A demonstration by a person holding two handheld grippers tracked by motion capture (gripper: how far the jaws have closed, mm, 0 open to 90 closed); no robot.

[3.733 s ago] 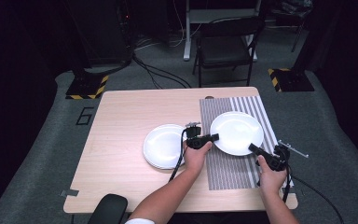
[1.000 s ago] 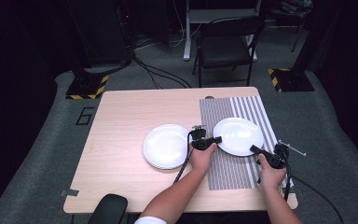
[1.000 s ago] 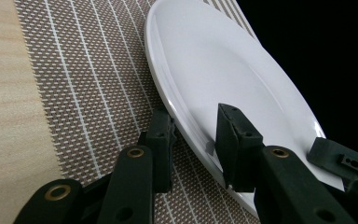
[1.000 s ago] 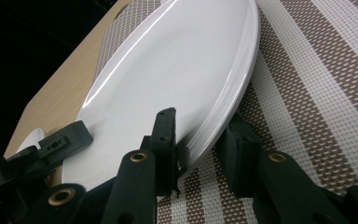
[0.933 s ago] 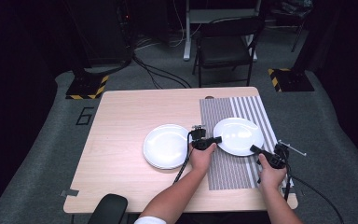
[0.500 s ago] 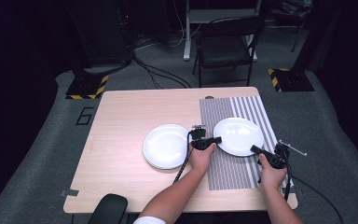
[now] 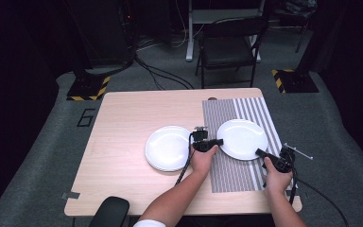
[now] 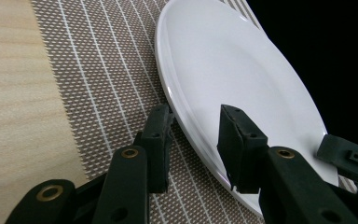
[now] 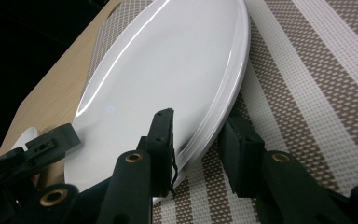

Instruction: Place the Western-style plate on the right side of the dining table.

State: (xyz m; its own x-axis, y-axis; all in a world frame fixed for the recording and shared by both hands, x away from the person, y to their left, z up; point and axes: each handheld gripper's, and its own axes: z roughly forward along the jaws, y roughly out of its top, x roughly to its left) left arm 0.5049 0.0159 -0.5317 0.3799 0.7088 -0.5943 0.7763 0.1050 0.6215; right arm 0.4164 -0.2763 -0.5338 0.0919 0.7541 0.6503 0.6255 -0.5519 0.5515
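Plate: white, on striped mat, centre-right of frame. Left gripper and right gripper straddle opposite rims, jaws spread. Best closed together, evenly, before any lift.

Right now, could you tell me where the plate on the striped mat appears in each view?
High view: plate right of centre, on the mat.
Left gripper view: upper right, rim between the jaws.
Right gripper view: upper centre-left, rim between the jaws.
Shared landmark: the mat.
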